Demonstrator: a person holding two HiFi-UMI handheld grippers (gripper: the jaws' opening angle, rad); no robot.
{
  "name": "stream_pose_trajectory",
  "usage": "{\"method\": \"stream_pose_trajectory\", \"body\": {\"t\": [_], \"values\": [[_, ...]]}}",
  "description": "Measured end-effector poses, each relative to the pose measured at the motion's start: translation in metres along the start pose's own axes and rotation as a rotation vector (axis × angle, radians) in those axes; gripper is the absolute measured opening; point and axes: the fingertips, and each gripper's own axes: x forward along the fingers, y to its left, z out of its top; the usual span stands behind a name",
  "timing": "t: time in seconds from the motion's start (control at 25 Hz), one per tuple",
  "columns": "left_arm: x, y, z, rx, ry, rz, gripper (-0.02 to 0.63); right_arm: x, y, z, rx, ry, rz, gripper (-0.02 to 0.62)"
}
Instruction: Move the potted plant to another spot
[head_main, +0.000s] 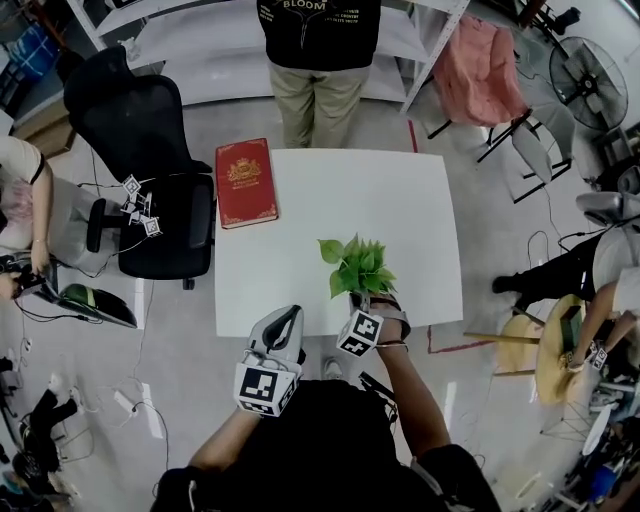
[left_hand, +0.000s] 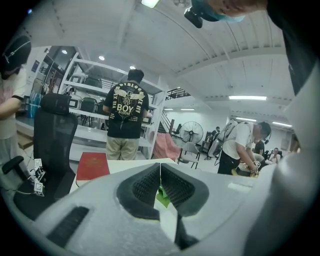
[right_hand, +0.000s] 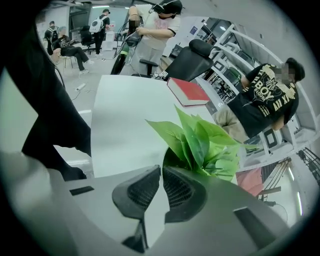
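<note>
Potted plant (head_main: 355, 268) stands upright at 12 o'clock, just beyond the right gripper's (head_main: 365, 318) closed, empty jaws — left gripper (head_main: 285, 322), likewise closed, sits farther.

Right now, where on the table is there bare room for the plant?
The white square table is bare from the red hardcover book to its right edge, and at its near left corner. It is crowded only around the green leafy potted plant at the near edge.

Your left gripper (left_hand: 160, 175) and right gripper (right_hand: 161, 177) have matt grey plastic shells with ribbed black pads (left_hand: 142, 186); the potted plant (right_hand: 200, 140) has smooth, waxy leaves; the table (head_main: 300, 260) has a smooth matt top.
</note>
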Motion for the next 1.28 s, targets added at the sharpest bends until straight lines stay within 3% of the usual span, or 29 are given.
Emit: {"method": "stream_pose_trajectory", "body": {"t": [1.28], "values": [[-0.052, -0.036, -0.017, -0.016, -0.034, 0.093, 0.018, -0.034, 0.058, -0.015, -0.131, -0.057, 0.062, 0.015]]}}
